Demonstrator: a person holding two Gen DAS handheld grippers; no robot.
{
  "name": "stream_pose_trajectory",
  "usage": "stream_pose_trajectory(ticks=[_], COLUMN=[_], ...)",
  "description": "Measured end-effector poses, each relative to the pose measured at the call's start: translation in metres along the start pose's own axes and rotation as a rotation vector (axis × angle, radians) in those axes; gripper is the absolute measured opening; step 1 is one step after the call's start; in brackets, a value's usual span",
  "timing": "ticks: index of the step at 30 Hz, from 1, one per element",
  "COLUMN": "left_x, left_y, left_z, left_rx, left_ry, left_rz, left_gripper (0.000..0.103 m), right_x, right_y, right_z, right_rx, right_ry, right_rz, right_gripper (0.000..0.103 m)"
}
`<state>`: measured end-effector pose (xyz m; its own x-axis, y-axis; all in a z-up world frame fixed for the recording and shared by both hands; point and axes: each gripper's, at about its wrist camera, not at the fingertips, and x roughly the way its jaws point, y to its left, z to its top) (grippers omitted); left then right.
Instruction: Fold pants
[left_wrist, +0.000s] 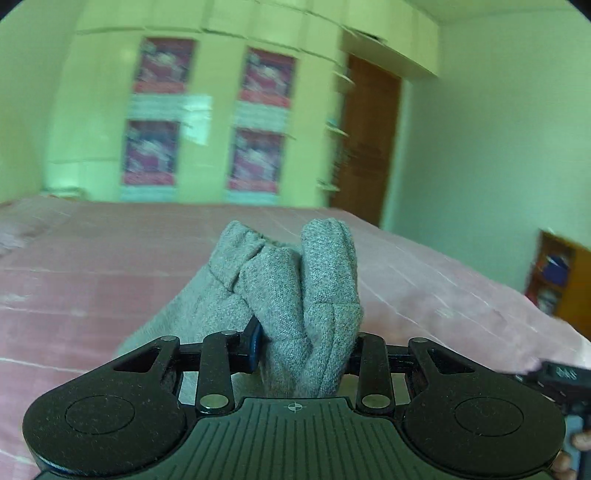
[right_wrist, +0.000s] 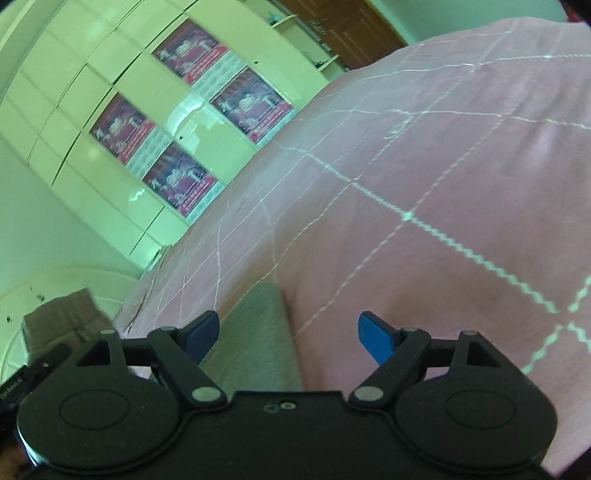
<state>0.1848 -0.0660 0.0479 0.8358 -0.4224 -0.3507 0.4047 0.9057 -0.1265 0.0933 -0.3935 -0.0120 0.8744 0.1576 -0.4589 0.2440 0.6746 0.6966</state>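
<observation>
The pants are grey, of a coarse woolly weave, bunched into thick soft folds with a gathered elastic edge showing at the top left of the bundle. They rise above the bed, which lies under and behind them, and they are pinched in the left gripper, whose blue-padded fingers press in on the cloth from both sides, the right finger hidden by the fabric. The bed is covered by a pink quilt crossed with pale zigzag stitching in a wide grid. In the right wrist view the right gripper stands wide apart with nothing between its blue pads; a flat grey strip of the pants lies on the bed just below its left finger. Beyond the bed stands a glossy pale wardrobe with four red-and-purple posters on its doors, a brown wooden door beside it. To the right of the bed, a wooden shelf holds small things too blurred to name.
</observation>
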Motion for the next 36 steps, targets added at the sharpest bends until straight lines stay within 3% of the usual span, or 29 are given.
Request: stream_pose_trajectory(ticks=[1,2,3,8,14,18,23,27,31,32,33,36], left_x=[0.014,0.025,0.029,-0.011,-0.084,-0.123,-0.121,-0.115,-0.112,-0.108,-0.109,-0.094], left_y=[-0.021,-0.033,-0.045,-0.042,-0.002,0.02,0.05,0.061,0.068,0.07,0.073,0.075], left_z=[-0.01,-0.02,-0.032,-0.05,-0.068,-0.094,-0.107,-0.113,-0.121,-0.12,-0.12,-0.12], left_rx=[0.015,0.017,0.006,-0.03,0.011,0.04,-0.032,-0.089,-0.114,-0.126,-0.136,-0.157], left_ry=[0.062,0.123,0.156,0.132,0.123,0.177,0.235,0.244,0.249,0.254,0.265,0.282], left_rz=[-0.064,-0.113,-0.107,-0.073,0.03,0.095,0.193,0.232,0.272,0.29,0.314,0.34], left_gripper=[0.062,0.095,0.098,0.098,0.098,0.098,0.098,0.098,0.098,0.098,0.098,0.098], right_x=[0.0,0.0,-0.001,0.001,0.028,0.046,0.065,0.078,0.088,0.089,0.088,0.076], right_y=[-0.005,-0.009,-0.012,-0.014,0.007,0.019,0.035,0.053,0.062,0.066,0.072,0.101], right_z=[0.002,0.003,0.005,0.008,-0.012,-0.02,-0.019,-0.02,-0.023,-0.022,-0.021,-0.013], right_rx=[0.02,0.037,0.05,0.086,0.108,0.103,0.094,-0.004,-0.053,-0.063,-0.078,-0.145], right_ry=[-0.003,-0.005,-0.008,0.002,0.206,0.297,0.322,0.343,0.379,0.381,0.377,0.339], right_rz=[0.002,0.004,0.008,0.084,0.266,0.264,0.227,0.174,0.128,0.114,0.105,0.175], right_gripper=[0.077,0.077,0.077,0.078,0.073,0.073,0.077,0.061,0.058,0.052,0.029,0.023])
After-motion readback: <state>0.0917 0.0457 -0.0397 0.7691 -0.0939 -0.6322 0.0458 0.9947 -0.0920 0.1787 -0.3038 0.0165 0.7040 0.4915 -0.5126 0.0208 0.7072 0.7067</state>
